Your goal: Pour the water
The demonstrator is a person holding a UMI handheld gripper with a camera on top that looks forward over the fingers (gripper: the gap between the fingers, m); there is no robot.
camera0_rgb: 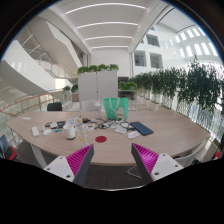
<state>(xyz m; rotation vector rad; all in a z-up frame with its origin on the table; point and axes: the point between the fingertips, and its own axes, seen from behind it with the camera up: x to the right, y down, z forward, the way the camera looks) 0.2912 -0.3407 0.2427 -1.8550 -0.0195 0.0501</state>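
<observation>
Gripper view: the gripper [112, 160] is released, its pink pads [145, 157] spread wide with nothing between them, hanging over the near rim of a round wooden table [105, 148]. Bare tabletop lies just ahead. At eleven o'clock, beyond the fingers, stands a pale kettle [71, 129], contents unseen; at one o'clock lies a dark notebook [141, 128].

Small pale cup [71, 129] upright on round table [105, 148].
</observation>
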